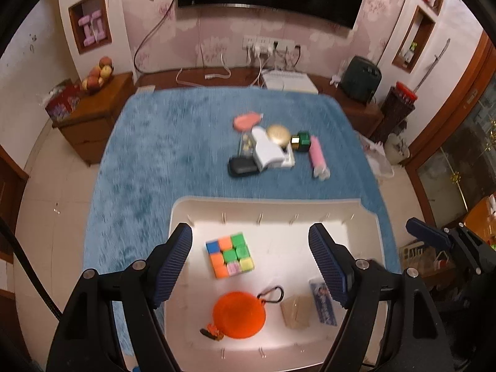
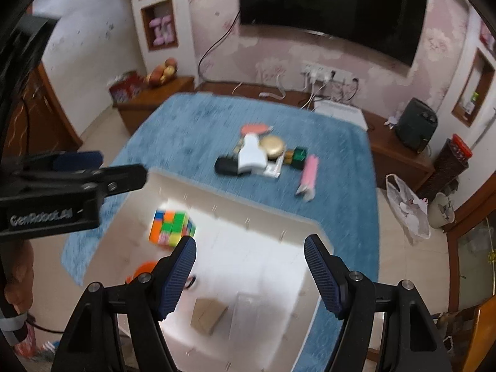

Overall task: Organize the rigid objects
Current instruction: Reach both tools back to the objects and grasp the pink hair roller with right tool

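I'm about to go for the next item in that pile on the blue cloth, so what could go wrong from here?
1. The pile is tightly stacked: the gold round tin sits against the white box, so pulling one may drag or topple the others.
2. The pink tube lies loose on the plush blue cloth and could roll away.
3. Both pictures are motion-blurred; a fast approach may misjudge the grasp.

**Obscured and Unreadable Areas**

We find the cluster of small items (image 1: 263, 145) on the blue-covered surface (image 1: 173, 142) motion-blurred in both views; individual pieces cannot be identified. The right tool (image 2: 249, 274) hides most of the orange disc (image 2: 144, 271) and part of the puzzle cube (image 2: 172, 224). The white bin (image 1: 183, 210) runs off the bottom edge. Print on the blue-and-white packet (image 1: 322, 302) is unreadable, partly covered by a finger (image 1: 328, 263) of the left tool (image 1: 250, 263).
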Demonstrator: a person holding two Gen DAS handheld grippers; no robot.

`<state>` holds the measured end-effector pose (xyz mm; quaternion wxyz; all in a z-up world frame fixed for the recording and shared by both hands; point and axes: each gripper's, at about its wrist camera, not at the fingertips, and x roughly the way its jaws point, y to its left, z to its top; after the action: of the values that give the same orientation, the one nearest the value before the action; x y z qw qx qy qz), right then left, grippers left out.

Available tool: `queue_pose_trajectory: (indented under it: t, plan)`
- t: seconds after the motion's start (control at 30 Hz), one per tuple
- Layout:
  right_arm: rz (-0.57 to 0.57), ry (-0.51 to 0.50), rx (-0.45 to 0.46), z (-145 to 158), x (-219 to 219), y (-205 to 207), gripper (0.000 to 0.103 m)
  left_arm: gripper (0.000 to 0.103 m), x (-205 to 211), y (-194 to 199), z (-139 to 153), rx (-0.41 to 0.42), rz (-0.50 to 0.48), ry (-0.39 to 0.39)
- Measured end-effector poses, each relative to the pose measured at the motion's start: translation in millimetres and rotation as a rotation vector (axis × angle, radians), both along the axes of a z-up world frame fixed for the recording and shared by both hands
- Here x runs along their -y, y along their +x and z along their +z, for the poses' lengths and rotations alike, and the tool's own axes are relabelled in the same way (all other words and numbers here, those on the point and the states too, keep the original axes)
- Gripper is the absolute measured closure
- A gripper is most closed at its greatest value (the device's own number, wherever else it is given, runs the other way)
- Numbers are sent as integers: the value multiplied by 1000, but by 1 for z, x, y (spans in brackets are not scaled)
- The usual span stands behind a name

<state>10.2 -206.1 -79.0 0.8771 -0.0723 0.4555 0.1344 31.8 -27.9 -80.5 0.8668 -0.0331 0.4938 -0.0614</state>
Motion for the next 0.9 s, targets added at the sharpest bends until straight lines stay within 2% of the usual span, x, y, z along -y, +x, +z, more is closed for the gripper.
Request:
queue_pose_trajectory:
  t: [0.2,0.33,0.63,0.9]
  plan:
    - [-56,30,32,18,17,25,30,23,-4,16,30,57,5,0]
    - [-90,37,38,24,26,44,30,23,-5,29,39,72,11,3]
    - [-182,69,14,26,59,98,30,23,-3,67,47,73,9,19]
    - [-266,132,-70,8,84,150,30,23,-1,110,39,51,-3,28]
